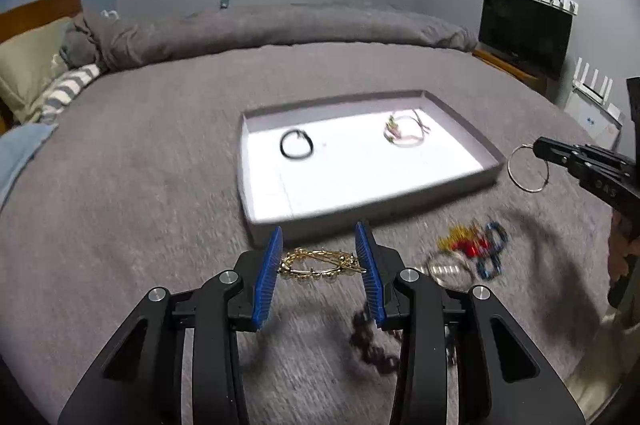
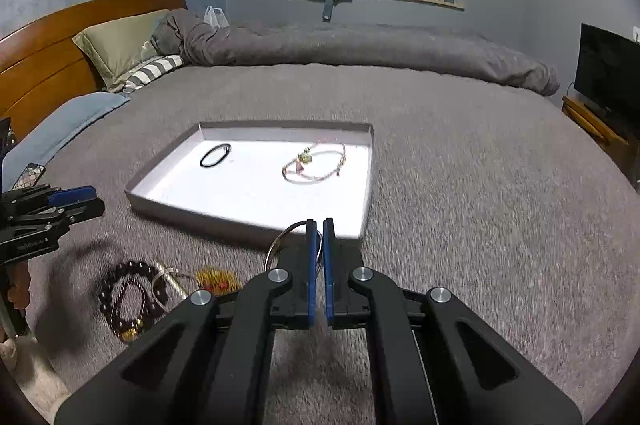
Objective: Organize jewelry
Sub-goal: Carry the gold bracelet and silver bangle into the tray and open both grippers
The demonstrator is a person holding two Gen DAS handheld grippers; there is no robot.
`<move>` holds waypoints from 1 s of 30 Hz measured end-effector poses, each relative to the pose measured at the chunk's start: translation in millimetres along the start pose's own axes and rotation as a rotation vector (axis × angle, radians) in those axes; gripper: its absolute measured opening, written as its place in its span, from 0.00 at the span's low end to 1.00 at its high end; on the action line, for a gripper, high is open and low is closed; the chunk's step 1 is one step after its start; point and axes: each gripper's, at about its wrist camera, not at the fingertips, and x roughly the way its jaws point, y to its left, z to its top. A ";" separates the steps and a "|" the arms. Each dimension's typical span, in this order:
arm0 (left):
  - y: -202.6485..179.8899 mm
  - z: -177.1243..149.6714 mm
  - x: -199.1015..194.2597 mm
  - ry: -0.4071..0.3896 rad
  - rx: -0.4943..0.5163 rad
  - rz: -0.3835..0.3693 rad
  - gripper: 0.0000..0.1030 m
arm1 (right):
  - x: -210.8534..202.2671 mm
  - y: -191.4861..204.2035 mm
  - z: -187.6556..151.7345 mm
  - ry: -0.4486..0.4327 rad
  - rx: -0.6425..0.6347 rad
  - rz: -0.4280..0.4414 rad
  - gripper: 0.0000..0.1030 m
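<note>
While both grippers hang over the bed | left gripper (image 1: 320,257) – part-open, clamping gold bracelet (image 1: 322,263) | right gripper (image 2: 319,249) – closed on thin hoop (image 1: 527,167), 3 o'clock of tray (image 1: 456,185)

The room is dimly and coolly lit, and a bluish cast is seen on the walls. The white floor of the shallow grey cardboard tray (image 1: 460,181) ahead of the tongs is blown out to glare. Soft dark shadows are thrown on the grey bed cover (image 2: 480,185) beneath and beside the tongs. The small coloured beaded trinkets (image 1: 472,249) right of the left tongs (image 1: 320,265) are smeared by motion blur. Straight lines are bowed by fisheye distortion, and black corners are left around both views.
</note>
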 end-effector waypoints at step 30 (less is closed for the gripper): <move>25.3 47.1 124.1 0.166 -0.047 0.053 0.39 | 101.4 -4.4 20.0 0.162 -0.018 -0.016 0.03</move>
